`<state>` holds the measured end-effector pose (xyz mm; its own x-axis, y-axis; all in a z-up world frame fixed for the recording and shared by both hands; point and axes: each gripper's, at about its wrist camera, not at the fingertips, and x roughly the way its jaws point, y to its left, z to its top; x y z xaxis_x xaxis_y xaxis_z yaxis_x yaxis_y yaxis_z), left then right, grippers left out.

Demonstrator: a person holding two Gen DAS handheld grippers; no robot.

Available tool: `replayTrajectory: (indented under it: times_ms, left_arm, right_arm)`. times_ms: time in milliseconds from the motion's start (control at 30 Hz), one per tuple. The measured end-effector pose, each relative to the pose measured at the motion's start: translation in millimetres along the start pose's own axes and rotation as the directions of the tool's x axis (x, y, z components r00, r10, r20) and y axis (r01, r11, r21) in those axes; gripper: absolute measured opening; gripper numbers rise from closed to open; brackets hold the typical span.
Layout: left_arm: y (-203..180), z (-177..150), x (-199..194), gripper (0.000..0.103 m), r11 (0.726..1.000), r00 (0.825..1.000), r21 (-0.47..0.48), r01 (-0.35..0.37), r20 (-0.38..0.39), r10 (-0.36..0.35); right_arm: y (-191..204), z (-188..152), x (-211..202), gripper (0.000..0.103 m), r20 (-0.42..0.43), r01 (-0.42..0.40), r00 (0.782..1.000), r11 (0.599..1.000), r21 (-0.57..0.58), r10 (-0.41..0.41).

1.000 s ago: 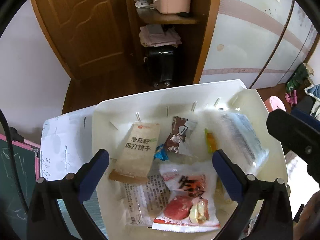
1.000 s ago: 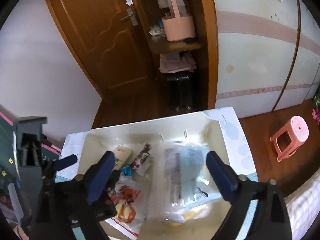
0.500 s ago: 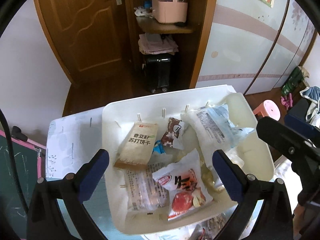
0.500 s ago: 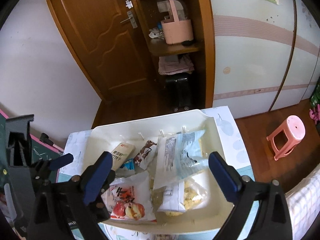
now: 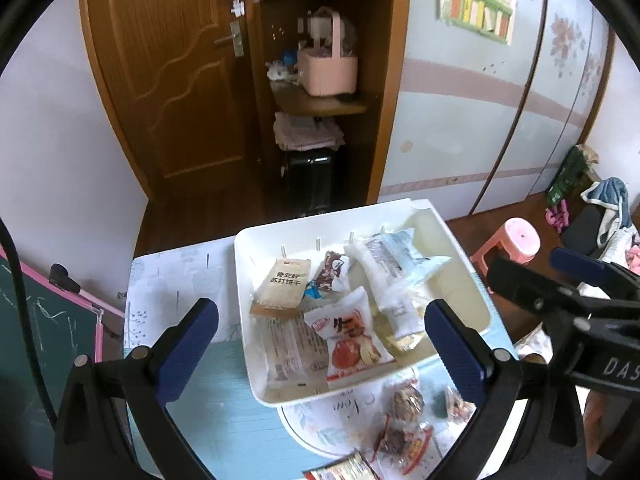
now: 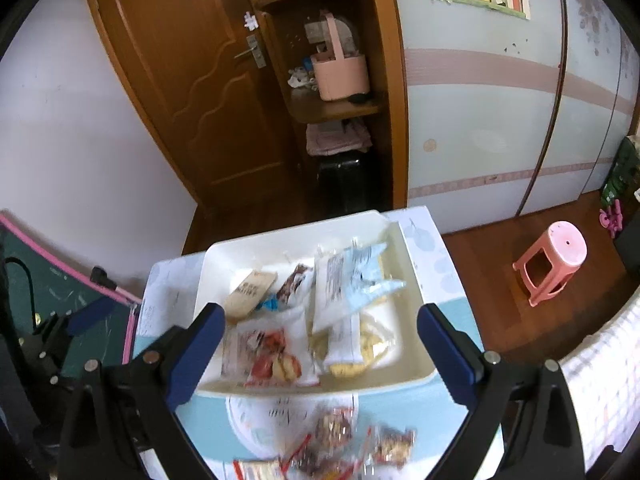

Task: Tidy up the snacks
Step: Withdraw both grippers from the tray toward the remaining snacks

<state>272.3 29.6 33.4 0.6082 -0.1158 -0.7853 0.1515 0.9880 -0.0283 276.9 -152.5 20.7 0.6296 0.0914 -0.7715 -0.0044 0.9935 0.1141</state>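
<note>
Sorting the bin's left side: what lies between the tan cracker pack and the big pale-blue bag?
A small brown wrapped snack sits between the cracker pack and the blue bag, inside the white bin; clearest in the left wrist view.

A brown wooden door [image 5: 168,80] stands beside an open corner shelf [image 5: 320,104] holding a pink basket [image 5: 328,70], pale sliding wardrobe panels [image 5: 480,112] line the right wall, and a pink stool [image 6: 554,266] sits on what looks like dark wood flooring [image 6: 500,280].
</note>
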Motion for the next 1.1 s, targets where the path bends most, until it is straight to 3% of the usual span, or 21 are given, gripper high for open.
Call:
replayTrajectory:
  times_ms: [300, 467, 633, 700, 800, 933, 1100]
  left_arm:
    - [-15, -52, -58, 0.103, 0.998, 0.992, 0.034, 0.048, 0.115, -0.052]
    - [-28, -91, -73, 0.103, 0.995, 0.985, 0.081, 0.059, 0.156, -0.071]
    - [-36, -133, -81, 0.103, 0.990, 0.978, 0.138, 0.039, 0.198, -0.066]
    - [-35, -149, -74, 0.103, 0.988, 0.983, 0.143, 0.052, 0.169, -0.076]
    - [-29, -173, -53, 0.103, 0.987, 0.993, 0.139, 0.085, 0.065, -0.095]
    - [-16, -210, -22, 0.103, 0.989, 0.996, 0.116, 0.094, -0.001, -0.095]
    - [-9, -248, 17, 0.103, 0.988, 0.990, 0.120, 0.099, -0.116, -0.085]
  right_arm:
    - [18, -48, -64, 0.097, 0.073, -0.017, 0.997, 0.994, -0.106, 0.024]
    - [23, -84, -86, 0.097, 0.129, -0.033, 0.990, 0.986, -0.165, 0.055]
    - [15, -121, -94, 0.097, 0.199, -0.067, 0.975, 0.986, -0.154, 0.098]
    - [12, -135, -93, 0.097, 0.225, -0.063, 0.970, 0.987, -0.148, 0.095]
    - [4, -158, -79, 0.097, 0.210, -0.047, 0.975, 0.989, -0.143, 0.077]
    - [-14, -188, -47, 0.097, 0.116, -0.064, 0.990, 0.993, -0.097, 0.075]
    - [-31, -223, -10, 0.097, 0.006, -0.010, 1.000, 0.998, -0.069, 0.010]
